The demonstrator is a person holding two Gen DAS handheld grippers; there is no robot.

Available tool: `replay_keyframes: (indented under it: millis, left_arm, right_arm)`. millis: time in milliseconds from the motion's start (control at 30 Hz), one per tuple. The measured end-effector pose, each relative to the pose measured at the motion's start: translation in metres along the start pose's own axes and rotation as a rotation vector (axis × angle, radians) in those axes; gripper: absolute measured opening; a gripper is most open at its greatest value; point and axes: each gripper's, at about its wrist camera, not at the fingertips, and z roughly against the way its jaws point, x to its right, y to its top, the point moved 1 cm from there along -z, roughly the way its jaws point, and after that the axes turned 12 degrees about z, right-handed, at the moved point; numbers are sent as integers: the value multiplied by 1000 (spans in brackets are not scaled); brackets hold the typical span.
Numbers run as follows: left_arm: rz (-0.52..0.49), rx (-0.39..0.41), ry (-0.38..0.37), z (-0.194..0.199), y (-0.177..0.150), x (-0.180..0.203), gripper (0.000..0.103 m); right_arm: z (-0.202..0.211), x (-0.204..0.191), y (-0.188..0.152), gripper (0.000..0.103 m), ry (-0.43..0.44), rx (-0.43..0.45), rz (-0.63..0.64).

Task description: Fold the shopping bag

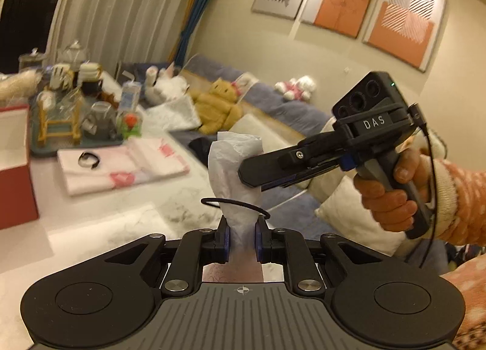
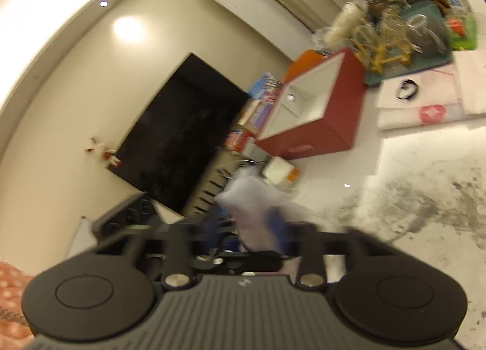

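A white shopping bag [image 1: 234, 161], folded into a narrow upright bundle, stands up out of my left gripper [image 1: 242, 234], which is shut on its lower end. A thin black elastic band [image 1: 212, 200] loops around the bundle just above the left fingertips. My right gripper [image 1: 250, 175], held by a hand in an orange dotted sleeve, comes in from the right and meets the bundle's middle. In the blurred right wrist view the bag [image 2: 249, 198] fills the narrow gap between the right gripper's [image 2: 244, 225] blue pads, so that gripper looks shut on it.
On the white marble table [image 1: 136, 222] lie folded white-and-pink bags [image 1: 121, 167] with a black band on top. A red box [image 1: 15, 167] is at the left, and a tray of glassware [image 1: 76, 113] behind. A sofa with plush toys [image 1: 218, 101] lies beyond the table edge.
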Motion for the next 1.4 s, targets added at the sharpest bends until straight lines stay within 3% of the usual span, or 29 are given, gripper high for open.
replay_keyframes:
  millis: [133, 167, 267, 433, 533, 567, 633, 667, 833, 967, 1067, 1200, 1400]
  left_arm:
    - [20, -30, 125, -4, -7, -9, 57]
    - [26, -37, 156, -5, -9, -11, 62]
    - [66, -70, 186, -5, -19, -18, 62]
    - [136, -93, 216, -7, -33, -27, 62]
    - [176, -105, 238, -10, -38, -33, 62]
    - [181, -111, 255, -10, -39, -35, 62]
    - [187, -127, 301, -10, -42, -40, 62]
    - [193, -134, 323, -11, -43, -42, 62]
    - [198, -167, 353, -21, -47, -49, 62]
    - [137, -213, 343, -37, -45, -41, 62]
    - [109, -280, 331, -51, -43, -33, 62]
    - [82, -356, 432, -71, -49, -28, 62]
    - [124, -399, 577, -83, -62, -41, 62]
  right_arm:
    - [-5, 30, -8, 9, -64, 35, -120]
    - [-6, 39, -9, 9, -80, 45, -155]
    - [-13, 67, -12, 9, -129, 63, -258]
    - [-44, 103, -19, 9, -224, 13, -351]
    - [-61, 120, -26, 15, -248, -5, -405]
    - [-64, 124, -28, 19, -252, -9, -416]
    - [-66, 128, -31, 40, -288, -19, -420]
    - [-65, 129, -31, 56, -304, -20, -419]
    - [-44, 120, -31, 56, -297, 46, -379]
    - [-25, 110, -37, 56, -326, 51, -353]
    - [-27, 94, -44, 56, -392, -34, -260]
    - [-43, 69, -59, 58, -510, -178, -97]
    - [-63, 48, -86, 63, -559, -291, 12]
